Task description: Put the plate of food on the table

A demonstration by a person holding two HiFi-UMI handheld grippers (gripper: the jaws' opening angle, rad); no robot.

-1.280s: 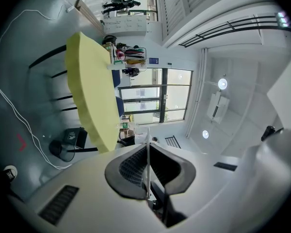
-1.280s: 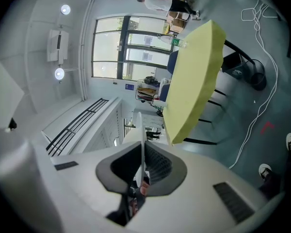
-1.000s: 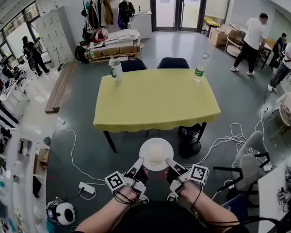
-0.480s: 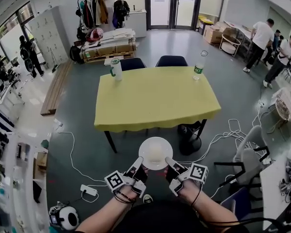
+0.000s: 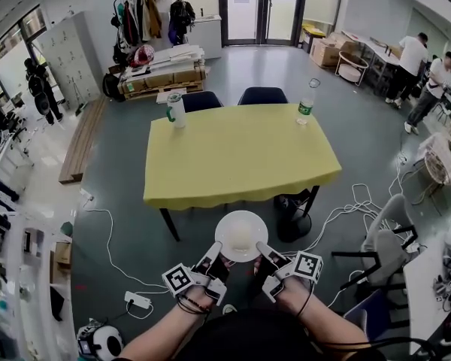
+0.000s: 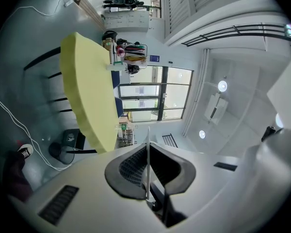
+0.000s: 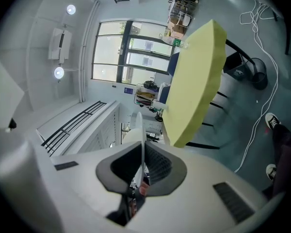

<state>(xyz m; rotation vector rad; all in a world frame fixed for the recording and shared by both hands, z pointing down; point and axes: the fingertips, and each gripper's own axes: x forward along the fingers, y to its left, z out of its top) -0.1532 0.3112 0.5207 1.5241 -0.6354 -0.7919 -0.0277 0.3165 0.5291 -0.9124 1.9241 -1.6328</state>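
Note:
A white plate (image 5: pixel 241 236) with a pale mound of food on it hangs in the air just short of the near edge of the yellow table (image 5: pixel 240 153). My left gripper (image 5: pixel 213 256) is shut on the plate's near-left rim and my right gripper (image 5: pixel 261 253) on its near-right rim. In the left gripper view the plate's rim (image 6: pixel 147 154) shows edge-on as a thin white line pinched between the dark jaws. The right gripper view shows the same thin rim (image 7: pixel 141 144) clamped between its jaws, with the yellow table (image 7: pixel 194 81) ahead.
On the table stand a cup with a green band (image 5: pixel 176 109) at the far left and a clear bottle (image 5: pixel 306 104) at the far right. Two dark chairs (image 5: pixel 261 95) sit behind it. Cables (image 5: pixel 353 209) lie on the floor to the right, a grey chair (image 5: pixel 387 250) nearby. People (image 5: pixel 413 59) stand far right.
The table has drawn slightly nearer and shifted left in the head view as I move forward. The plate stays held the same way between both grippers.

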